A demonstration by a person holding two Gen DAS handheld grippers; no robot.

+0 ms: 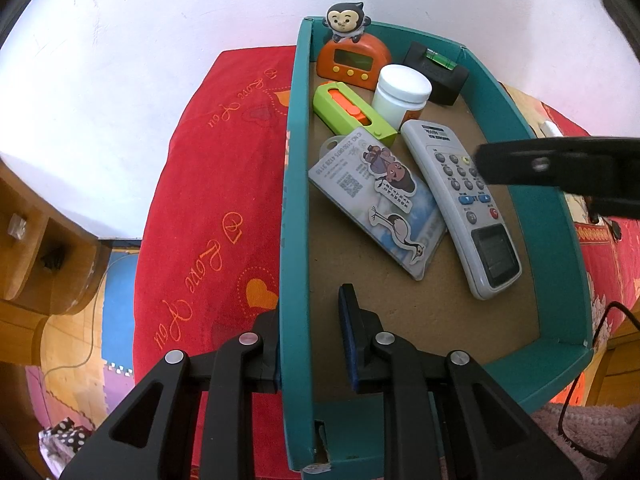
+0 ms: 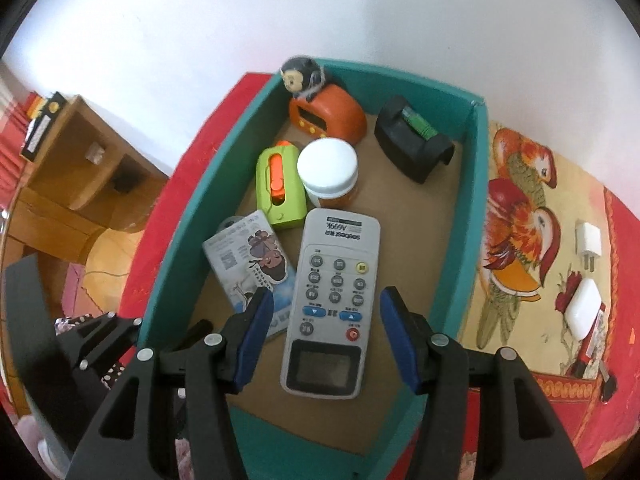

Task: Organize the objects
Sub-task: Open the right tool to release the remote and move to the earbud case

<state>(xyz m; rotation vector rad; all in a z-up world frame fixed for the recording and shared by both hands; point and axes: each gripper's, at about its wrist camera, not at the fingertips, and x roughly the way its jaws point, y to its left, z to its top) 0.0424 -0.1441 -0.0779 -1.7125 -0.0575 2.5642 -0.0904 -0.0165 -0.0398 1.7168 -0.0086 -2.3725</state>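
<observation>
White wall fills the top of both views, and below it a red bedspread (image 1: 208,208) with orange hearts carries a teal cardboard box (image 1: 294,184) with a brown floor.

From the left wrist view, we see our left gripper (image 1: 310,344) at lower centre, its fingers narrowed onto the box's left wall, one outside and one inside, holding the box steady.

From the right wrist view, our right gripper (image 2: 326,340) hangs over the box at lower centre, its blue-padded fingers standing half apart and holding nothing. A grey rectangular remote control (image 2: 332,300) lies flat on the box floor between them, apparently below the pads and untouched. Just left of it rests a clear card sleeve with cartoon stickers (image 2: 252,268). Further up the frame sit a lime-green utility knife with an orange slider (image 2: 280,184), a white-lidded round jar (image 2: 328,172), an orange digital timer topped by a monkey figure (image 2: 326,114) and a black block with a green level vial (image 2: 416,144).

At the right edge, outside the box, a white plug adapter (image 2: 588,244) and a white rounded case (image 2: 584,312) lie on a bird-patterned cloth.

We judge those two are likely next. To do it well, we should lift clear of the box wall, keep the left grip firm, and approach one white item with fingers straddling its narrow sides.
</observation>
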